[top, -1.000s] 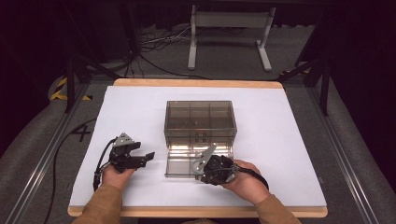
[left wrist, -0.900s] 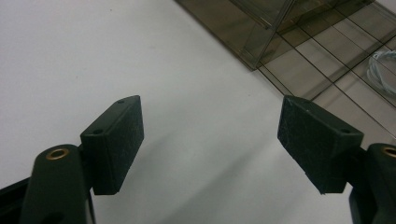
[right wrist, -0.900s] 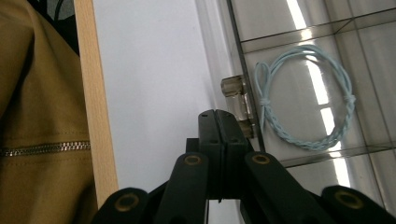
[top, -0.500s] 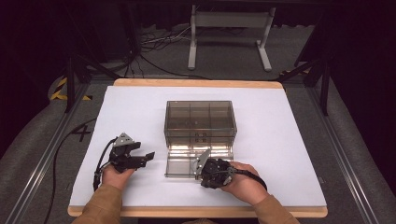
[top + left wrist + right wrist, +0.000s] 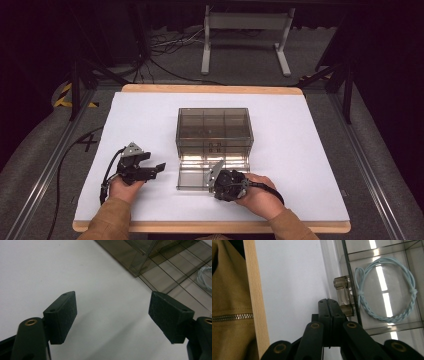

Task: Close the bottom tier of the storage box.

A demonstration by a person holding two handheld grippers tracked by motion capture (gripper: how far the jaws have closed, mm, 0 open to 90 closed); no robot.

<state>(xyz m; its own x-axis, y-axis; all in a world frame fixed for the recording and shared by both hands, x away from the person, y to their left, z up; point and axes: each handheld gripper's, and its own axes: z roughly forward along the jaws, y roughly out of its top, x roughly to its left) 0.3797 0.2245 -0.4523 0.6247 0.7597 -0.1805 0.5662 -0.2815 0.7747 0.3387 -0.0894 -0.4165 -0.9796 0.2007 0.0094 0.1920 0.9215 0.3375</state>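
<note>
Two grippers: mine, one in each hand, both low over the white surface (image 5: 300,150) at its near side.
Box: a smoky clear plastic box (image 5: 214,125) stands mid-surface; its lid (image 5: 200,175) lies folded open toward me, flat on the surface.
Right gripper (image 5: 328,305): clenched, jaws pressed together with nothing between them, tips just beside the lid's clear latch tab (image 5: 344,296) at the lid's near edge. I judge I hold it there to work that tab or lift the lid.
Left gripper (image 5: 112,312): released, jaws wide apart, nothing between them, hovering left of the lid. It looks parked in reserve, perhaps to steady the box.
Cord: a pale blue looped cord (image 5: 387,290) shows through the clear plastic in the right gripper view.
High view: the cord is too small to tell, but both hands and the whole box are plain.
</note>
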